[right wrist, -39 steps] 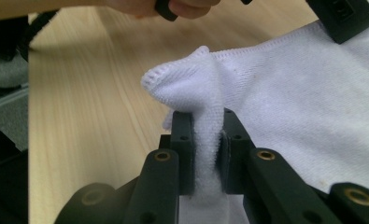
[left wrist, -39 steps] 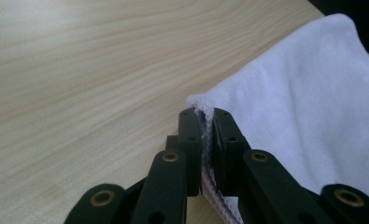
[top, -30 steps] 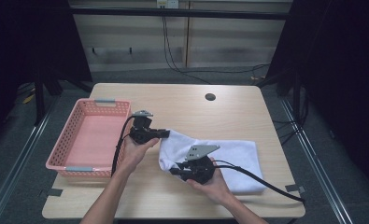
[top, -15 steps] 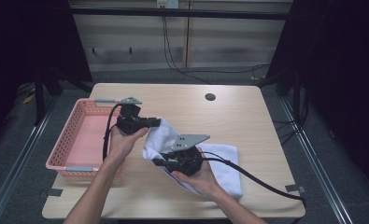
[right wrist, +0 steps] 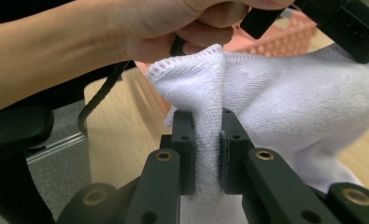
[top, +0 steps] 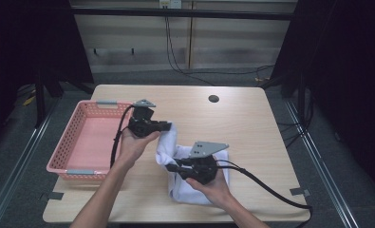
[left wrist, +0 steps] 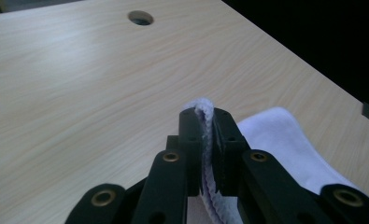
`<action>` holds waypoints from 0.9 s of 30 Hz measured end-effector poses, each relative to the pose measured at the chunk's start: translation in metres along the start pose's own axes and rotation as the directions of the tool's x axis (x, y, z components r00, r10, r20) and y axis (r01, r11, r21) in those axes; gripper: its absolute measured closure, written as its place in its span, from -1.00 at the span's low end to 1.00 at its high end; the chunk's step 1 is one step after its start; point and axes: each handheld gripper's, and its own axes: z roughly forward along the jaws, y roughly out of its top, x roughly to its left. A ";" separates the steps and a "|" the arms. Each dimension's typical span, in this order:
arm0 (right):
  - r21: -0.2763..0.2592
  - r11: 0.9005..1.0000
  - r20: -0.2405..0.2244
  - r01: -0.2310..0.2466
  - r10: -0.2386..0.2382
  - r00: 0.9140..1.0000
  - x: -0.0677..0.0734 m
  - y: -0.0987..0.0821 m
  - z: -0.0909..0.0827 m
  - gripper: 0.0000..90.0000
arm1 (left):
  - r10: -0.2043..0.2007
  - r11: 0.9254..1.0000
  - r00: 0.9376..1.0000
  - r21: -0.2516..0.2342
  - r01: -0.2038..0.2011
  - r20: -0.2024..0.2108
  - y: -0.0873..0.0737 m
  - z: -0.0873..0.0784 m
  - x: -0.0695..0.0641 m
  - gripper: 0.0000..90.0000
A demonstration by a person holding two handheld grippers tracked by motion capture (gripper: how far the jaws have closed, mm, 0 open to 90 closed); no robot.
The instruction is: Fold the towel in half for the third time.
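The white towel (top: pixel 194 183) hangs partly lifted just beside the pink basket (top: pixel 83 142), its lower part on the desk (top: pixel 251 123). The left gripper (top: pixel 165 126) pinches one edge tight, and the right gripper (top: pixel 172 167) clamps another. This looks like the carry; next comes swinging the cloth over the basket before letting go.

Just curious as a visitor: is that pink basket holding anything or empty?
Empty: the high view shows the basket's bare pink floor, with the white towel outside it.
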 end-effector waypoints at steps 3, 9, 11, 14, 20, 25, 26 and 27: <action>-0.019 1.000 0.028 -0.016 0.017 0.999 -0.003 -0.014 -0.023 0.78 | 0.016 1.000 0.999 0.016 -0.017 0.041 0.004 0.019 -0.018 0.87; -0.034 0.999 0.068 -0.023 0.025 0.997 -0.003 -0.030 -0.058 0.77 | 0.059 0.997 0.996 0.045 -0.062 0.073 0.013 0.046 -0.046 0.86; -0.031 0.998 0.075 -0.045 0.047 0.996 -0.007 -0.040 -0.067 0.76 | 0.060 0.996 0.995 0.065 -0.065 0.077 0.011 0.058 -0.052 0.86; -0.023 0.996 0.090 -0.090 0.092 0.992 -0.014 -0.059 -0.077 0.75 | 0.039 0.996 0.994 0.080 -0.047 0.099 0.006 0.078 -0.057 0.86; 0.038 0.992 0.142 -0.120 0.114 0.983 -0.018 -0.084 -0.096 0.54 | 0.035 0.989 0.993 0.137 -0.050 0.110 -0.009 0.115 -0.071 0.83; 0.094 0.985 0.168 -0.145 0.128 0.977 -0.019 -0.101 -0.108 0.11 | 0.037 0.992 0.988 0.112 -0.055 0.152 -0.015 0.127 -0.076 0.49; 0.095 0.985 0.179 -0.146 0.128 0.976 -0.019 -0.102 -0.111 0.01 | 0.046 0.994 0.989 0.096 -0.060 0.143 -0.014 0.125 -0.077 0.42; 0.098 0.983 0.179 -0.154 0.135 0.975 -0.020 -0.103 -0.113 -0.11 | 0.039 0.996 0.990 0.079 -0.050 0.136 -0.013 0.121 -0.077 0.30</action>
